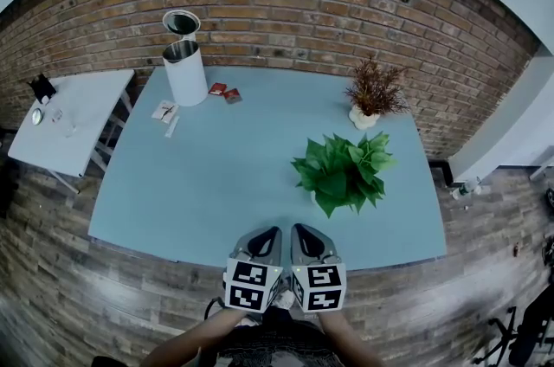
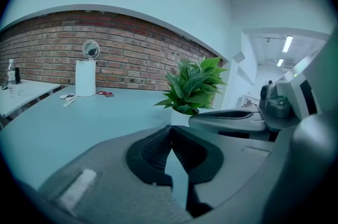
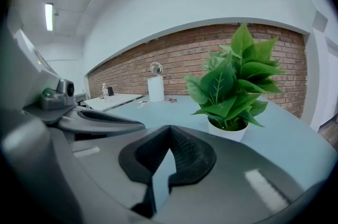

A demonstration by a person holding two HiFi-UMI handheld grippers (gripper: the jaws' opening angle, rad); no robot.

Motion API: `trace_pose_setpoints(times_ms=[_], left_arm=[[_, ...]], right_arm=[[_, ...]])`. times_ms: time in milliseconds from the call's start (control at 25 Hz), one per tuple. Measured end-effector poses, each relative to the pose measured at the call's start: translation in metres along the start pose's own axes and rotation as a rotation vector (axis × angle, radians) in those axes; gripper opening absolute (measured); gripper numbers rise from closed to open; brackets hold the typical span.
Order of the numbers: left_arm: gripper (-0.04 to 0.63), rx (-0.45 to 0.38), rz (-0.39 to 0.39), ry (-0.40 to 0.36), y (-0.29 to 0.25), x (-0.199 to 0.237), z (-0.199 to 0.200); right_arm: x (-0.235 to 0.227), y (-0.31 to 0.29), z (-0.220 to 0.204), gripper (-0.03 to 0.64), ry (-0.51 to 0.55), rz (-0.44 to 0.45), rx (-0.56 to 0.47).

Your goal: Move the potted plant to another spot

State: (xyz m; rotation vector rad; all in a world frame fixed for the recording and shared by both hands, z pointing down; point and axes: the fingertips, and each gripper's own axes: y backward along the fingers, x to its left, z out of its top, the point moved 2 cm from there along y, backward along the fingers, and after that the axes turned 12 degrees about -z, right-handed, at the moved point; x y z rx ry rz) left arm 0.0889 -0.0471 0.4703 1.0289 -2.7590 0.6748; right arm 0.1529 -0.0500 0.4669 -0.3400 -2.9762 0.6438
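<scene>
The green leafy potted plant in its white pot stands on the light blue table, right of centre. It also shows in the left gripper view as the potted plant and in the right gripper view as the potted plant. Both grippers hover side by side over the table's near edge, short of the plant. My left gripper is shut, with nothing between its jaws. My right gripper is shut and empty too.
A dried brown plant in a white pot stands at the back right. A white cylinder with a round mirror, red packets and paper slips sit at the back left. A white side table stands left, before the brick wall.
</scene>
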Motion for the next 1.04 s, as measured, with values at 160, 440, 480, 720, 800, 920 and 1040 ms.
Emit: trace_pose_setpoints(times_ms=[160,440,480,720,800,920,1040], left_arm=[[-0.002,-0.006,-0.005,-0.003,0.005,-0.001,0.000],[-0.002,0.000,-0.016,-0.005,0.014,-0.007,-0.005],[-0.002,0.000,-0.017,-0.006,0.016,-0.007,-0.006],[-0.002,-0.002,-0.017,-0.012,0.023,-0.008,-0.009],[-0.002,-0.002,-0.018,-0.014,0.026,-0.008,-0.009],[-0.002,-0.002,-0.018,-0.014,0.029,-0.009,-0.010],[-0.002,-0.005,-0.016,-0.013,0.033,-0.009,-0.011]], right_arm=[[0.005,0.006,-0.001,0.005,0.009,0.004,0.003],[0.010,0.015,-0.001,0.005,-0.003,-0.002,-0.002],[0.011,0.016,-0.002,0.005,-0.004,-0.003,-0.002],[0.013,0.020,-0.004,0.005,-0.011,-0.010,-0.005],[0.015,0.021,-0.003,0.005,-0.013,-0.012,-0.006],[0.018,0.024,-0.003,0.005,-0.013,-0.010,-0.006],[0.021,0.026,-0.003,0.005,-0.010,-0.009,-0.011]])
